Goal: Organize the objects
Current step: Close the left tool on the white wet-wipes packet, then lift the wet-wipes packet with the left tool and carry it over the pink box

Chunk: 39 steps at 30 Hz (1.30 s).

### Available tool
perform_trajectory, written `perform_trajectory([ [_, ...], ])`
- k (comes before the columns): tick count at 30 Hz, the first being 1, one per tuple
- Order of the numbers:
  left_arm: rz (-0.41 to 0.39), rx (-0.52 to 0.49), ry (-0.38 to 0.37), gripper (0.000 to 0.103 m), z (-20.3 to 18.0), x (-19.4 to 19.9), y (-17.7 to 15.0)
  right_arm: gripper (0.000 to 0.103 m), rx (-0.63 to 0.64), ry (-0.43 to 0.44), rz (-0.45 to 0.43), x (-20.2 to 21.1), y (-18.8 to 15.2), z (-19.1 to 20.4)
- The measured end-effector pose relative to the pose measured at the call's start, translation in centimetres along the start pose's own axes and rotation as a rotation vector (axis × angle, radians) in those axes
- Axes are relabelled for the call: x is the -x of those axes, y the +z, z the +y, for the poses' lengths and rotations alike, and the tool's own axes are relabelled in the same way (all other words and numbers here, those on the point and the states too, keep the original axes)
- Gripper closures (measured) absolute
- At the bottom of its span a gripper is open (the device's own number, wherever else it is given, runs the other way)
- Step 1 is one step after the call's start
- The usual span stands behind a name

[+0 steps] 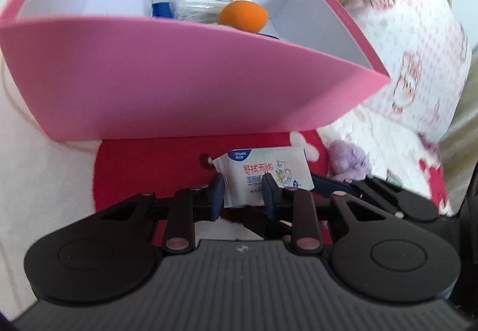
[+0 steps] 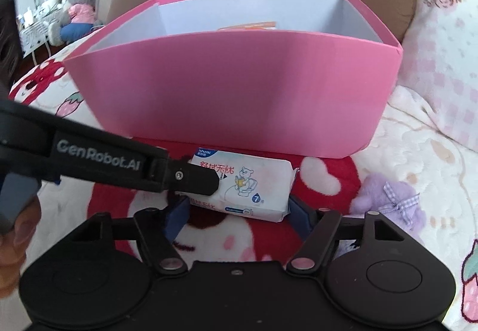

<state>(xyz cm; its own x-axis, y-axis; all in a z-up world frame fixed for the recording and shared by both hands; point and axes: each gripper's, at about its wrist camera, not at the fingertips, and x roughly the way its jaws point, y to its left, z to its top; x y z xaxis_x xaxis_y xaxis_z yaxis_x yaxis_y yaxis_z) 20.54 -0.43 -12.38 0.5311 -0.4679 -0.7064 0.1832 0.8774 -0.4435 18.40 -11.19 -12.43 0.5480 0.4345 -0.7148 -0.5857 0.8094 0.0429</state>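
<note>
Both grippers flank the wipes packet [image 2: 242, 187] before the pink box [image 2: 233, 92]: left gripper [image 1: 243, 196] clamps its end, right gripper [image 2: 239, 211] straddles it unclosed; opposed pulls could tear the packet.

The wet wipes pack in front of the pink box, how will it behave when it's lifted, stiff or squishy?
Probably squishy: the wet wipes pack is a soft film pouch with crimped ends. Likely slippery, since the wrapper looks glossy. It's flat, so unlikely to roll.

Black grippers [image 2: 236, 213], blue jaws, "GenRobot.AI" lettering.
</note>
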Motion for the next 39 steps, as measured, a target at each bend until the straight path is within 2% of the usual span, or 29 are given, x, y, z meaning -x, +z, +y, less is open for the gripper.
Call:
perform_trajectory([
  [3, 0.017, -0.029, 0.031, 0.076, -0.5, 0.7, -0.4, 0.029, 0.023, 0.026, 0.016, 0.4, 0.0, 0.4],
  [7, 0.026, 0.011, 0.056, 0.072, 0.1, 1.6, -1.2, 0.028, 0.021, 0.088, 0.045, 1.2, -0.7, 0.6],
  [13, 0.048, 0.019, 0.086, 0.069, 0.1, 2.3, -2.3, 0.026, 0.071, 0.084, 0.067, 1.7, -1.3, 2.4],
  [20, 0.051, 0.019, 0.085, 0.069, 0.0, 2.6, -2.8, 0.019, -0.033, 0.104, 0.066, 0.9, -1.7, 2.0],
  [30, 0.059, 0.009, 0.07, 0.069, -0.4, 2.9, -2.8, 0.02, -0.082, 0.078, 0.051, 1.5, -2.0, 2.1],
  [34, 0.069, 0.012, 0.07, 0.069, -0.6, 2.9, -3.0, 0.02, -0.064, 0.067, 0.049, 1.7, -2.3, 2.3],
  [39, 0.077, 0.022, 0.058, 0.067, -0.6, 3.4, -3.2, 0.02, -0.096, 0.088, 0.06, 2.3, -2.4, 1.9],
])
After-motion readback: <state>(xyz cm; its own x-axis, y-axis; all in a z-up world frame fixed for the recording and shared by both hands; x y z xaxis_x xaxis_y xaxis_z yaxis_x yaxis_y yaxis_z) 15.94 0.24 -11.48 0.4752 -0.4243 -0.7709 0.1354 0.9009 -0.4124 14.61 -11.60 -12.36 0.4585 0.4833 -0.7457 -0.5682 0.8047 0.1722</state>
